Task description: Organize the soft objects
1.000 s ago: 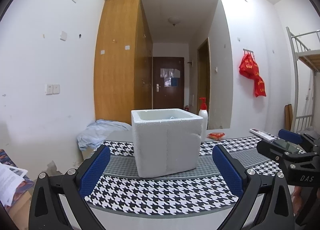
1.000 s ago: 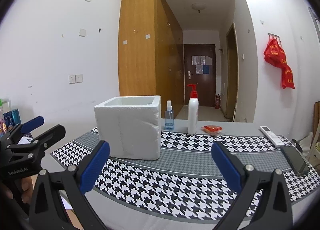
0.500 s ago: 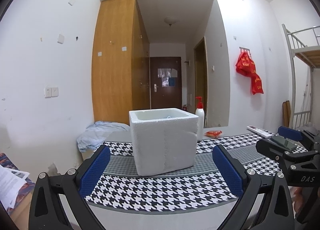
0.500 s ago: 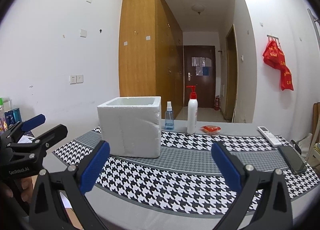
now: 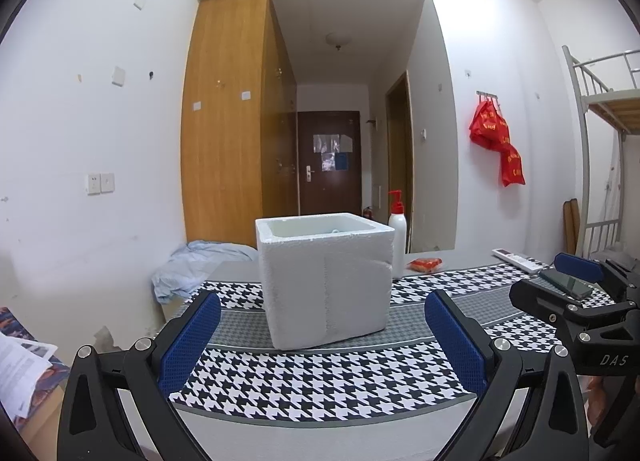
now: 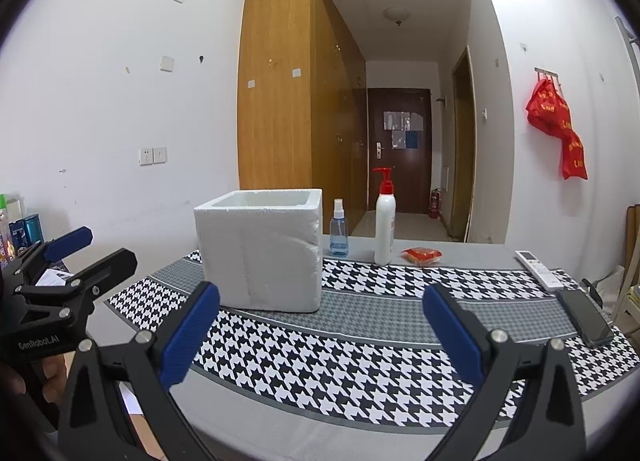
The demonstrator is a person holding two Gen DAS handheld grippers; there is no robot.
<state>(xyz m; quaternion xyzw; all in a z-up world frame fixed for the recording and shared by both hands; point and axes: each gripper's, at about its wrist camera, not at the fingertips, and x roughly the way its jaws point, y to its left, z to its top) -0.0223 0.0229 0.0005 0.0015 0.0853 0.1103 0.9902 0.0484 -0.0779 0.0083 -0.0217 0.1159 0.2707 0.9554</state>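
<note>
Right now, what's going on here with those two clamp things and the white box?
A person holds a two-finger gripper in each hand, and both the left gripper and the right gripper are open and empty, held near the table's front edge. The white foam box stands open-topped on the houndstooth cloth. A crumpled light-blue cloth lies at the table's far left, untouched. Nothing soft has been picked up yet.
</note>
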